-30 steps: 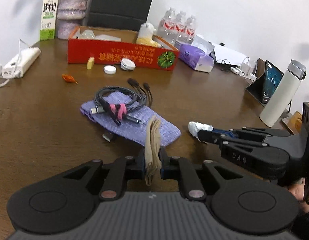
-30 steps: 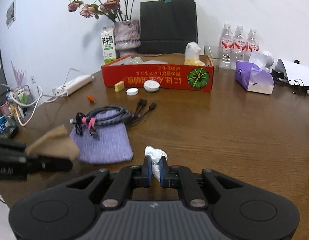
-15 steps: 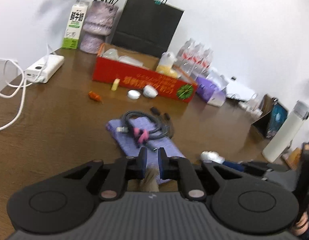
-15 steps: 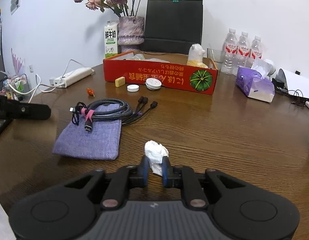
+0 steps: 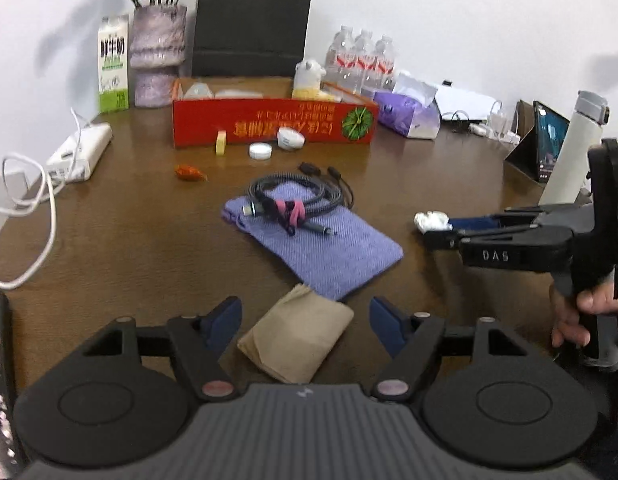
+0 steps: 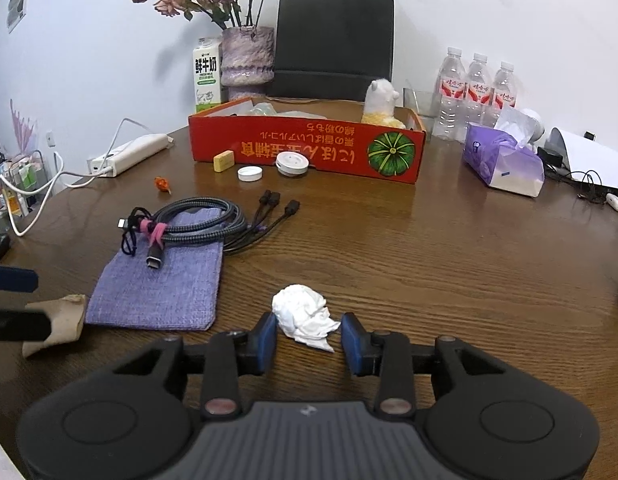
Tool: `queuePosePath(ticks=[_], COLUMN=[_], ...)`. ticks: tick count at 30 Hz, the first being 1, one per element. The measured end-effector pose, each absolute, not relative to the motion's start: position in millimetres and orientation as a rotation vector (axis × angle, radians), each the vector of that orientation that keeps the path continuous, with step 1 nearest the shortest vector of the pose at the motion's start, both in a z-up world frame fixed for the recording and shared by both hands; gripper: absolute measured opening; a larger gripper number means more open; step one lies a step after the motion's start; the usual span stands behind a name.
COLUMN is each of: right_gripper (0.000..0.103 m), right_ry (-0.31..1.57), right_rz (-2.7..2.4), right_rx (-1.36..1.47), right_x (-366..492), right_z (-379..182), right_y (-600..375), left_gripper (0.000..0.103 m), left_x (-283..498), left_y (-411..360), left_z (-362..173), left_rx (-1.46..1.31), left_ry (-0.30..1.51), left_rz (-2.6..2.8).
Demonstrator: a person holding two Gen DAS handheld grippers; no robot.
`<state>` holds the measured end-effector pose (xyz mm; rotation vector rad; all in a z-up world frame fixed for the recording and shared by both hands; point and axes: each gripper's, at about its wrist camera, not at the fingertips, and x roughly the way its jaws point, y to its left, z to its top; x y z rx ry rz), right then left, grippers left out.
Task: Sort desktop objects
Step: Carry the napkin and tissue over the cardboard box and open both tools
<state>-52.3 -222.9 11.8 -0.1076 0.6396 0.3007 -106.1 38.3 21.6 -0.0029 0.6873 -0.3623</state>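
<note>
At bottom centre of left wrist view: left tool (image 5: pixel 305 316) spread wide, nothing held, blue pads either side of folded brown paper napkin (image 5: pixel 296 339) lying flat on wooden worktop (image 5: pixel 129 240). Napkin's far corner touching near edge of purple cloth pouch (image 5: pixel 329 248). Bundled cable (image 5: pixel 293 200) w/ pink tie resting across pouch's far end, connectors trailing off toward upper right.

Bottom centre of right wrist view: right tool (image 6: pixel 309 338) also open, wide gap, crumpled white tissue (image 6: pixel 305 316) sitting on worktop btwn pads, apart from both. Same tool seen at right edge of left view, tissue at its tips.

Upper centre, both views: red cardboard box (image 6: pixel 309 150) w/ pumpkin print, plush toy (image 6: pixel 381 106) inside at right end. Just in front of box: yellow eraser (image 6: pixel 223 160), white cap (image 6: pixel 250 173), round white disc (image 6: pixel 293 163) leaning on box wall. Orange candy (image 6: pixel 162 184) to left, well apart from pouch. Purple tissue pack (image 6: pixel 503 162) at right of box.
</note>
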Motion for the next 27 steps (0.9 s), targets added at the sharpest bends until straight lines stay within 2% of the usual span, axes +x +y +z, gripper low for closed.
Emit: queuePosePath(ticks=[4,5,6,7,8,13,18,23,27], right_gripper=[0.032,0.027,0.022,0.021,0.021,0.020,0.020,0.020,0.021], right_ry=[0.643,0.642,0.643,0.642,0.638,0.608,0.527,0.457,0.487], right_rz=[0.313,0.317,0.321,0.328,0.329,0.336,0.373,0.424,0.412], right_rx=[-0.118,-0.121,-0.125,-0.128,-0.129,-0.131,-0.092,-0.072,-0.041], right_x=[-49.4,-48.6,-48.2,-48.0,-48.5,-56.3,-55.3,1.4,89.2], right_z=[11.8,11.7,11.5,11.5,11.6,20.5,57.6,107.1,137.6], right_y=[-218.7,-217.5,-216.2,-214.9,-214.1,-214.6,-222.2,-221.6,-207.2], left_gripper=[0.063,0.057,0.040,0.018,0.009,0.006,0.006,0.006,0.006], left_x=[-107.0,-109.3,-111.2,-112.7,-112.9,-110.0,-76.2,32.4,147.0], left_y=[23.6,19.5,16.7,15.8,15.9,27.9,44.7,44.1,28.2], left_z=[13.7,13.1,12.9,13.1,13.8,33.7,89.3,136.8,142.4], left_rx=[0.077,0.107,0.127,0.134,0.133,0.015,-0.103,-0.088,-0.024], left_ry=[0.711,0.705,0.698,0.695,0.698,0.715,0.613,0.612,0.713], left_rz=[-0.383,-0.380,-0.377,-0.374,-0.378,-0.427,-0.482,-0.421,-0.346])
